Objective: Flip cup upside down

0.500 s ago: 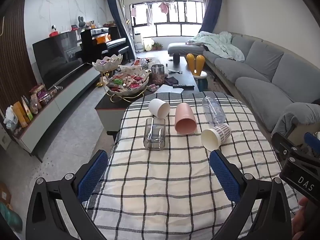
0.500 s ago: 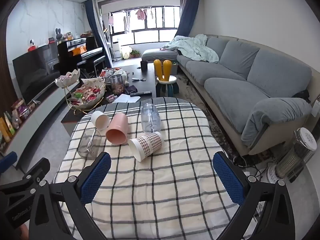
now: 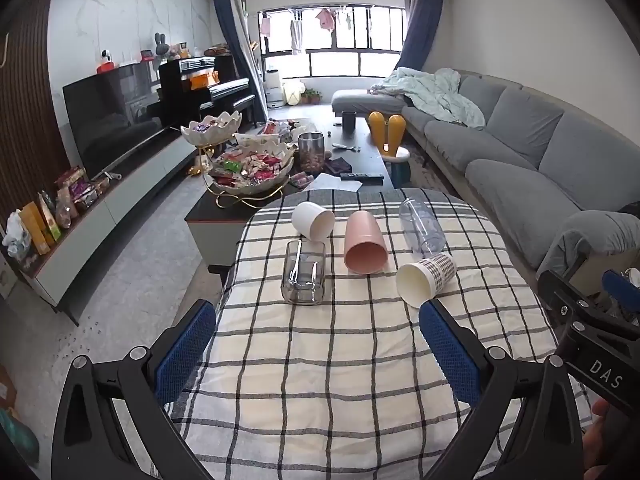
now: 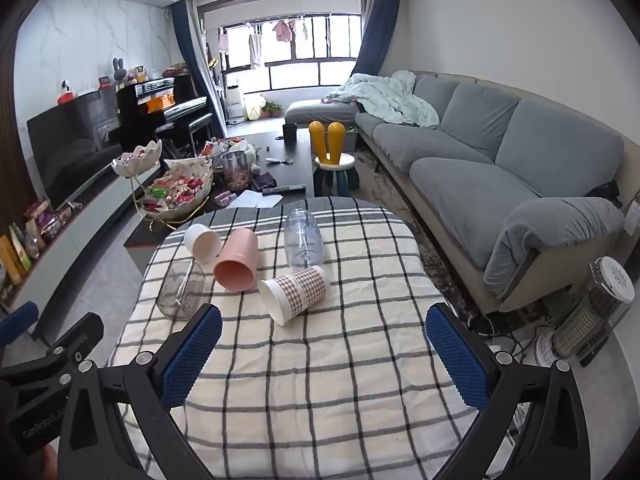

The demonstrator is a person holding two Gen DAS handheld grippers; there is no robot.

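Note:
Several cups lie on their sides on the checked tablecloth (image 3: 320, 360): a white cup (image 3: 312, 220), a pink cup (image 3: 365, 243), a clear glass cup (image 3: 304, 278), a clear plastic cup (image 3: 421, 225) and a checked paper cup (image 3: 425, 278). In the right wrist view they are the white cup (image 4: 202, 242), pink cup (image 4: 237, 258), glass cup (image 4: 181, 290), plastic cup (image 4: 302, 237) and paper cup (image 4: 293, 293). My left gripper (image 3: 316, 344) is open and empty, short of the cups. My right gripper (image 4: 324, 348) is open and empty, near the paper cup.
A coffee table (image 3: 360, 160) with a snack bowl (image 3: 252, 172) stands beyond the table. A grey sofa (image 4: 520, 168) runs along the right. A heater (image 4: 592, 312) stands on the floor at right. The table edge drops off on the left.
Both grippers have moved slightly closer to the cups. The cups have not moved.

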